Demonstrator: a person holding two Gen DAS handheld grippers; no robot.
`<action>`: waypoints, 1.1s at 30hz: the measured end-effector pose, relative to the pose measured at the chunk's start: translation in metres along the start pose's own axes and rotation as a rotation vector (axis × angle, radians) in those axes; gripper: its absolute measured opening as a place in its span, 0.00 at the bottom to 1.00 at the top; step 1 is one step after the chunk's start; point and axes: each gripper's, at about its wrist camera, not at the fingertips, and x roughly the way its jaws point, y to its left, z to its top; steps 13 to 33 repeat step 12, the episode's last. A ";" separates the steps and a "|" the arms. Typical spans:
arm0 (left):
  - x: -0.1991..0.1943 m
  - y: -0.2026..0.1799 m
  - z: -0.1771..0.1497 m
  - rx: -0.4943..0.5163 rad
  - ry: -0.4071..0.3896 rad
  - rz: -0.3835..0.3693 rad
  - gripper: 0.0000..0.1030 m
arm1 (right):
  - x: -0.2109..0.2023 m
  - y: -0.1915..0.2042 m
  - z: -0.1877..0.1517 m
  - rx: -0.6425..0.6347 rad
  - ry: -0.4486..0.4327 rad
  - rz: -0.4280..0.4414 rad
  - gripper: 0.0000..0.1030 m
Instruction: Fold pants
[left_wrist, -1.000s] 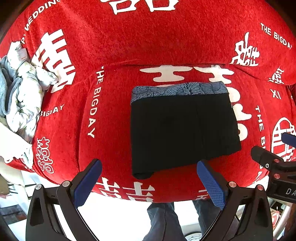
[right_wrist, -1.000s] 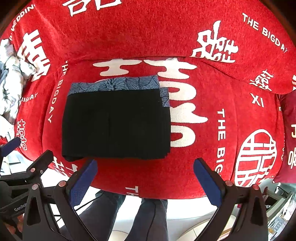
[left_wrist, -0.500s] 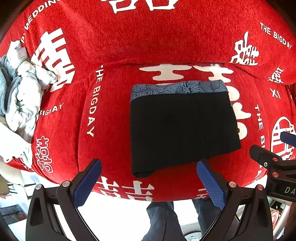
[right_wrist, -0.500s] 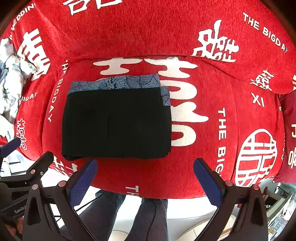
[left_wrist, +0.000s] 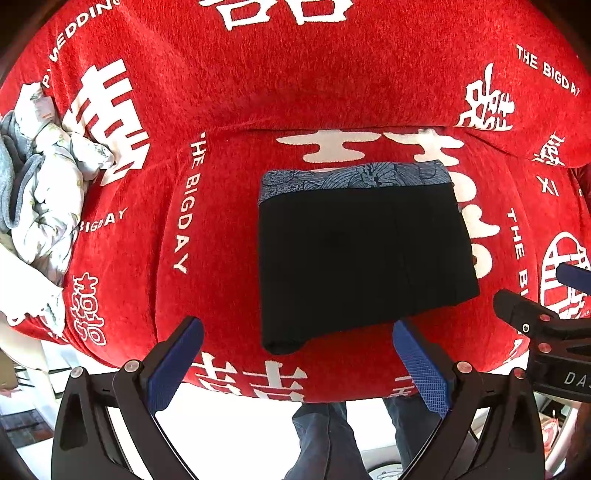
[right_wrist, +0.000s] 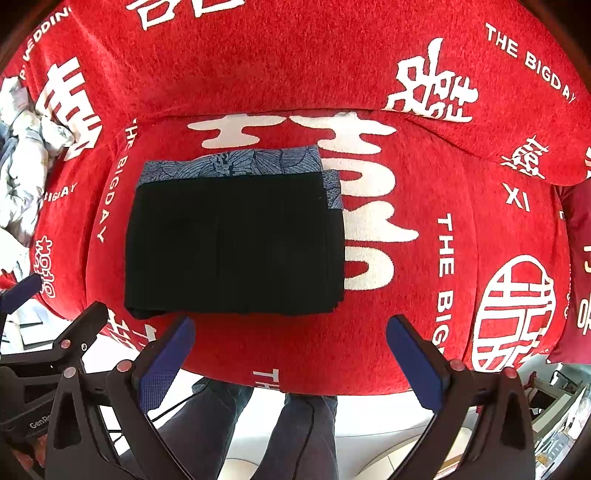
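A red plush sofa cover (left_wrist: 229, 258) printed with white characters and "THE BIGDAY" carried everything, with a crumpled pale floral garment (left_wrist: 48, 184) heaped at its far left. The black pants (left_wrist: 362, 258) lay folded into a flat, smooth rectangle on the seat cushion, patterned blue waistband (right_wrist: 229, 164) at the far edge and long axis running left to right, which I judged to mean the folding was essentially finished. The left claw (left_wrist: 295, 365) and right claw (right_wrist: 291, 358) both hung wide apart and empty just off the cushion's front edge, the pants ahead of each and somewhat nearer the left one.
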 end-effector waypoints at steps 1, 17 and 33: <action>0.000 0.000 0.000 -0.001 0.000 0.002 1.00 | 0.000 0.000 0.000 0.000 0.001 0.000 1.00; -0.003 0.000 -0.001 -0.010 -0.021 -0.029 1.00 | 0.001 -0.004 -0.002 0.011 0.004 -0.001 1.00; -0.003 0.000 -0.001 -0.010 -0.021 -0.029 1.00 | 0.001 -0.004 -0.002 0.011 0.004 -0.001 1.00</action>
